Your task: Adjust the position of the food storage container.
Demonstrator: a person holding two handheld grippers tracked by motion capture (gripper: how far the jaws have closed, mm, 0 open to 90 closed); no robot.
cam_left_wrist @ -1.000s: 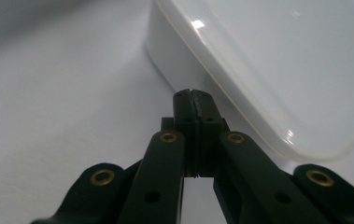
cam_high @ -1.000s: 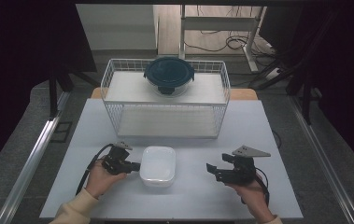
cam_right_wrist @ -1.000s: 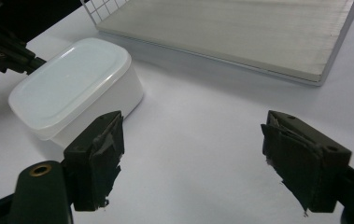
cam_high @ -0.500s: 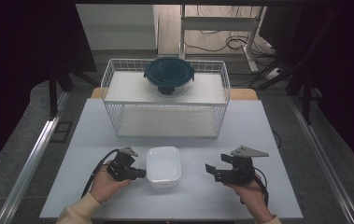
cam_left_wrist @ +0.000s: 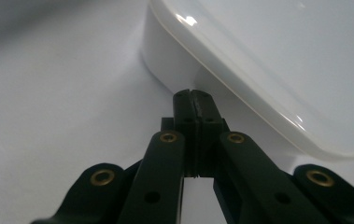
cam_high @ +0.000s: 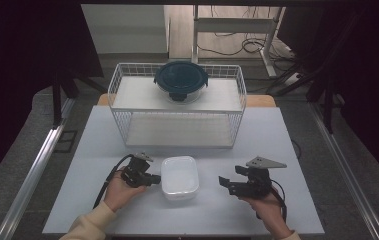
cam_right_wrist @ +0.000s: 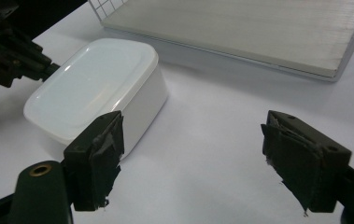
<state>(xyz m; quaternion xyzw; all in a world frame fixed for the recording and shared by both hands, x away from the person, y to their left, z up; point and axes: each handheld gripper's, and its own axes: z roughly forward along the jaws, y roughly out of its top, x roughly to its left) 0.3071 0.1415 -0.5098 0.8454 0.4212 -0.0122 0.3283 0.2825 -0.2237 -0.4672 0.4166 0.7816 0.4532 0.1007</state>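
A white rectangular lidded container (cam_high: 180, 177) sits on the pale table near its front edge. My left gripper (cam_high: 154, 178) is at the container's left side, jaws shut together, tips touching or almost touching its wall just under the lid rim (cam_left_wrist: 221, 79). In the left gripper view the shut tips (cam_left_wrist: 194, 95) hold nothing. My right gripper (cam_high: 224, 183) stands open to the right of the container, apart from it. The right gripper view shows the white container (cam_right_wrist: 95, 88) ahead and left of its wide-apart pads (cam_right_wrist: 104, 154), with the left gripper (cam_right_wrist: 48, 70) at the container's far side.
A white wire basket rack (cam_high: 177, 107) stands across the back half of the table, with a round dark-lidded glass container (cam_high: 180, 80) on its top shelf. The rack's lower shelf (cam_right_wrist: 258, 28) lies close beyond the container. Metal rails flank the table.
My left gripper has moved right, up to the container's left side. The container shifted slightly to the right. The right gripper stayed roughly in place, open.
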